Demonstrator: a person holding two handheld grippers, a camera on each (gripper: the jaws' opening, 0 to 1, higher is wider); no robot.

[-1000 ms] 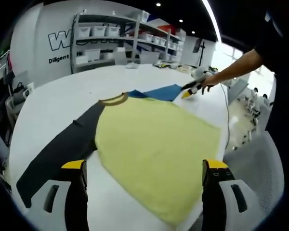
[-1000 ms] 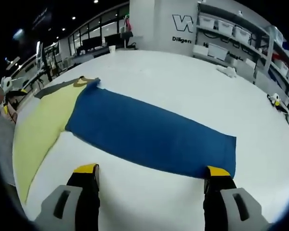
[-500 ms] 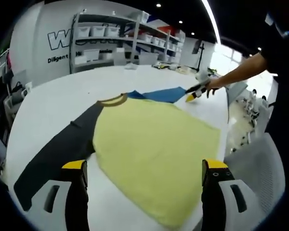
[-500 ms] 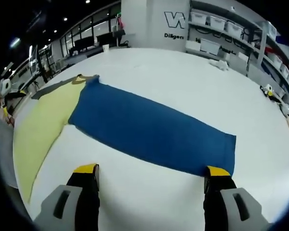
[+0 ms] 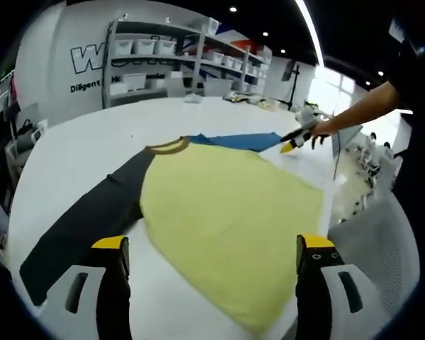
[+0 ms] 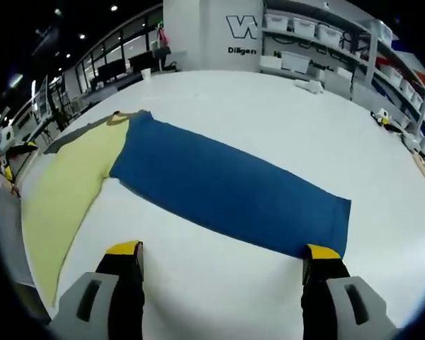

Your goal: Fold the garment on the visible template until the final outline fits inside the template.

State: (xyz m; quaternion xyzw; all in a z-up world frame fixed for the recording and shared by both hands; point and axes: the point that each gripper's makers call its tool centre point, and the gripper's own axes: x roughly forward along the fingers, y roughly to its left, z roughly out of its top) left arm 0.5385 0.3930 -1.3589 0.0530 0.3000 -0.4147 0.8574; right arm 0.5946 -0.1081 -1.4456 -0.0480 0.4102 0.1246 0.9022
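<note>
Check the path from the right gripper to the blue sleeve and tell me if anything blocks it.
Nothing visible does. In the right gripper view, the right gripper hangs open over bare white table, with the blue sleeve of the garment lying flat just beyond its jaws. Only tabletop lies between them.

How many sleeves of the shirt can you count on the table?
2: a black sleeve stretched out on one side of the yellow body, and a blue sleeve on the opposite side.

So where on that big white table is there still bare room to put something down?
Beyond the blue sleeve, the white table lies bare toward the shelves. Also bare: past the collar and black sleeve. The yellow body crowds the near edge.
</note>
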